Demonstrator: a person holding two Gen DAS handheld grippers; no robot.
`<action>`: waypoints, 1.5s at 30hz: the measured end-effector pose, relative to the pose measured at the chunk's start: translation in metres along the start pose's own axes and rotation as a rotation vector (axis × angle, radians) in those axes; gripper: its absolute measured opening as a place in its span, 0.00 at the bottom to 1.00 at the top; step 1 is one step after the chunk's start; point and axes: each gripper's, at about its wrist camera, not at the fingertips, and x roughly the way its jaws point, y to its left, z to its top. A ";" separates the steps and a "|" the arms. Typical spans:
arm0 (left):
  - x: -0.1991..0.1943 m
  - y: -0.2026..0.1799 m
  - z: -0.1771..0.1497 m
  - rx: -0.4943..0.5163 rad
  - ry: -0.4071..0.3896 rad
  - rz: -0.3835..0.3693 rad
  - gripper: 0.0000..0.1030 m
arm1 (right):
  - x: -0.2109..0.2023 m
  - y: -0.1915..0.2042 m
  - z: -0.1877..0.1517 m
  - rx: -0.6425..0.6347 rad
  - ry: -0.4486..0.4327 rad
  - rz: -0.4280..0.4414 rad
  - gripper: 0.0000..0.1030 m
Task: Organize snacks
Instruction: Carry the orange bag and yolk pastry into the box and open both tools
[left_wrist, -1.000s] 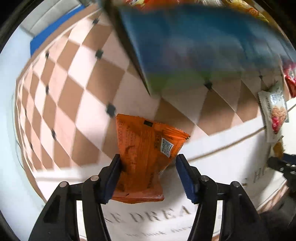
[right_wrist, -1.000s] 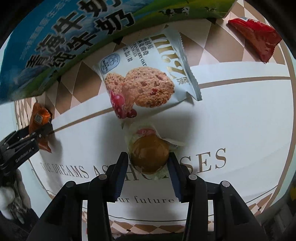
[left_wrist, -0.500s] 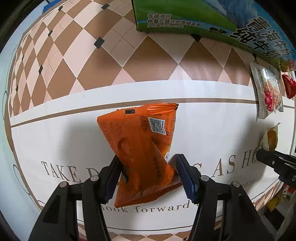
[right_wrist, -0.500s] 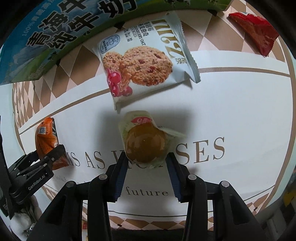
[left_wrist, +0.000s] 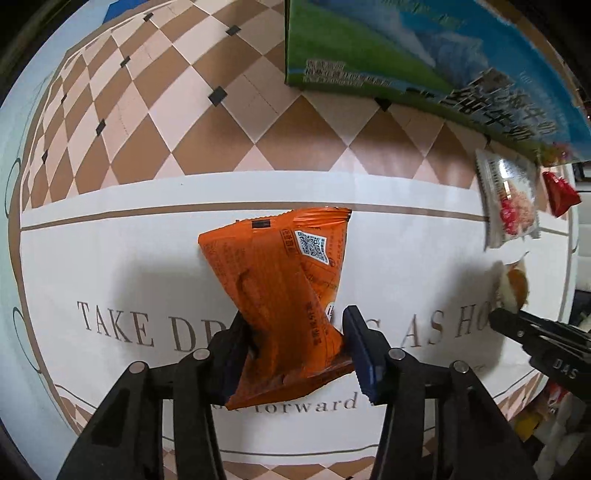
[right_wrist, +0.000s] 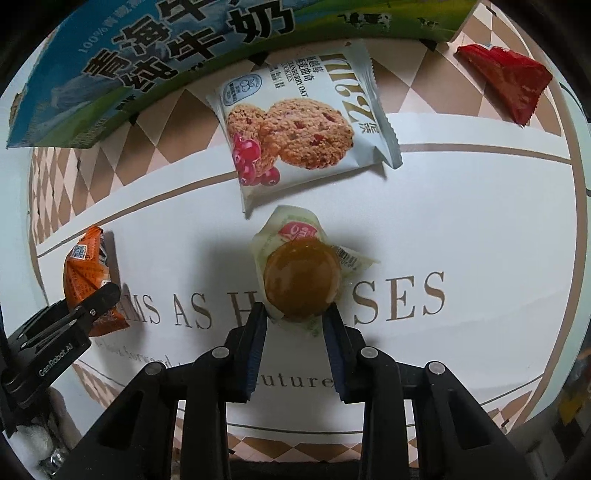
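An orange snack packet (left_wrist: 273, 295) hangs crumpled between the blue pads of my left gripper (left_wrist: 293, 325), just above the white lettered tablecloth (left_wrist: 110, 258). The jaws are closing and both pads press its lower half. My right gripper (right_wrist: 297, 314) is shut on a round brown snack in a clear wrapper (right_wrist: 301, 282), pinched at its near edge. In the right wrist view the orange packet (right_wrist: 85, 273) and the left gripper (right_wrist: 99, 299) show at the left. In the left wrist view the brown snack (left_wrist: 515, 286) and the right gripper (left_wrist: 502, 317) sit at the right edge.
A white cookie packet (right_wrist: 303, 136) lies flat just beyond the brown snack. A red packet (right_wrist: 509, 85) lies at the far right. A large blue-green milk carton box (right_wrist: 147, 66) spans the back edge. The cloth has a brown checked border.
Both grippers have drawn back from the box over the white lettered band, carrying their snacks. Both pairs of jaws have narrowed, squeezing the orange packet and the brown snack tighter.
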 end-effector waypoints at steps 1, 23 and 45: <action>-0.004 0.000 -0.002 -0.008 -0.006 -0.005 0.45 | -0.001 0.001 0.000 0.000 -0.001 0.000 0.32; -0.059 -0.052 0.007 0.079 -0.102 -0.076 0.45 | -0.043 -0.043 0.000 0.131 -0.029 0.209 0.51; -0.050 -0.072 0.011 0.079 -0.085 -0.077 0.45 | -0.017 -0.028 0.012 0.052 -0.081 0.150 0.37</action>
